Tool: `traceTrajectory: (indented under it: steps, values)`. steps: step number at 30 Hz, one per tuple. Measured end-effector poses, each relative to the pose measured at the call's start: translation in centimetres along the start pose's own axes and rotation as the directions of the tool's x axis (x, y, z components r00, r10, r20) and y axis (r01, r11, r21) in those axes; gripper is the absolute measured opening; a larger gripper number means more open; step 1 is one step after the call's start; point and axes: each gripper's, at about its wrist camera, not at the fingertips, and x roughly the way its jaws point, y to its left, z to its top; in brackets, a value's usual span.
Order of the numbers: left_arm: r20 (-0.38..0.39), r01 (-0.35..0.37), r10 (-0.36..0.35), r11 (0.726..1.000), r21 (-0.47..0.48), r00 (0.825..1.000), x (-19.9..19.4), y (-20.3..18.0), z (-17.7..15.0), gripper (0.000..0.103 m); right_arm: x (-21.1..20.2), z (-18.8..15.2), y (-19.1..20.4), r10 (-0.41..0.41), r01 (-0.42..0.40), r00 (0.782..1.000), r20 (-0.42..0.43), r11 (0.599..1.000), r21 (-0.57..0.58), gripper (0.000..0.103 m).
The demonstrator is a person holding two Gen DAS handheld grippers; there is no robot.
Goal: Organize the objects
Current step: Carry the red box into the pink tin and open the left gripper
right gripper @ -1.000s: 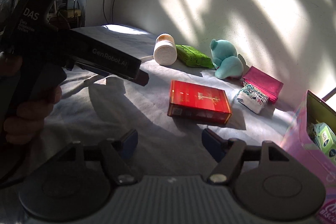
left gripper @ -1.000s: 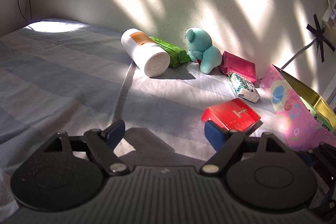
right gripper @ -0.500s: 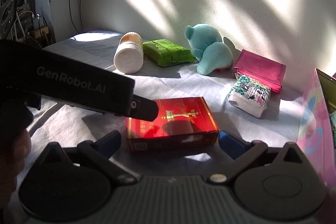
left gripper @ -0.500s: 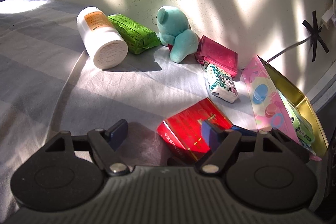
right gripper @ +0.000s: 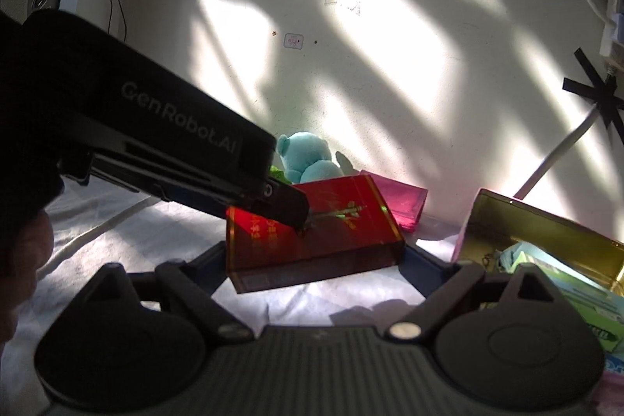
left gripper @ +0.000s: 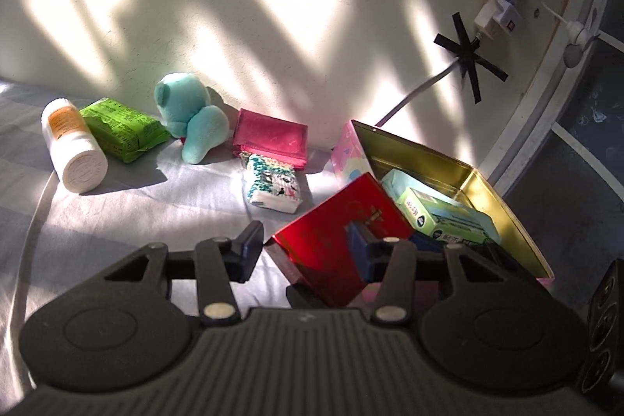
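Lying loose on the bed [left gripper: 117,221] along the wall, left to right: one white bottle [left gripper: 72,147] on its side, one green packet [left gripper: 121,131], one teal plush bear [left gripper: 191,121], one magenta wallet [left gripper: 273,137], and one patterned tissue pack [left gripper: 273,186] just in front of the wallet. That is five items waiting to be sorted. Next comes the one red box [left gripper: 331,232], riding tilted above the sheet just beside the tin's near wall, not yet inside. The left tongs [left gripper: 304,244] are sitting at their narrowest, one finger pressing on the box's top face; they appear to be pinching it. The right tongs [right gripper: 314,260] are spread wide and closing, the box lying lengthwise between them with the pads at its two ends. Farthest right, one open pink tin [left gripper: 429,158] with a gold lining is holding at least two pale green cartons [left gripper: 448,217]. Judging from this, the sorting is in its early part: two in, one arriving, five remaining.
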Motion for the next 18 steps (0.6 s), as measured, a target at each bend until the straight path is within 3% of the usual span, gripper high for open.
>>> traceTrajectory:
  steps: [4, 9, 13, 16, 18]
  values:
    - [-0.013, 0.099, -0.098, 0.99, 0.101, 0.995, 2.0, -6.0, 0.6, 0.05, -3.3, -0.6, -5.2, -0.138, 0.134, 0.988, 0.063, 0.989, 0.058, 0.094]
    - [-0.118, 0.199, -0.18, 0.965, 0.173, 0.977, 7.6, -12.9, -0.2, 0.051, -5.4, -2.9, -12.3, -0.262, 0.257, 0.965, 0.0, 0.95, 0.177, 0.094]
    - [-0.223, 0.225, -0.18, 0.954, 0.199, 0.958, 12.2, -17.1, -0.6, 0.051, -5.6, -4.5, -17.5, -0.276, 0.297, 0.954, -0.113, 0.914, 0.276, 0.094]
    - [-0.305, 0.205, -0.139, 0.958, 0.198, 0.942, 15.7, -18.6, -0.5, 0.054, -4.1, -5.2, -20.5, -0.238, 0.296, 0.949, -0.206, 0.9, 0.321, 0.095]
    - [-0.3, 0.179, -0.109, 0.96, 0.217, 0.948, 17.3, -18.9, -0.4, 0.058, -3.1, -5.6, -21.8, -0.224, 0.295, 0.95, -0.218, 0.875, 0.383, 0.095]
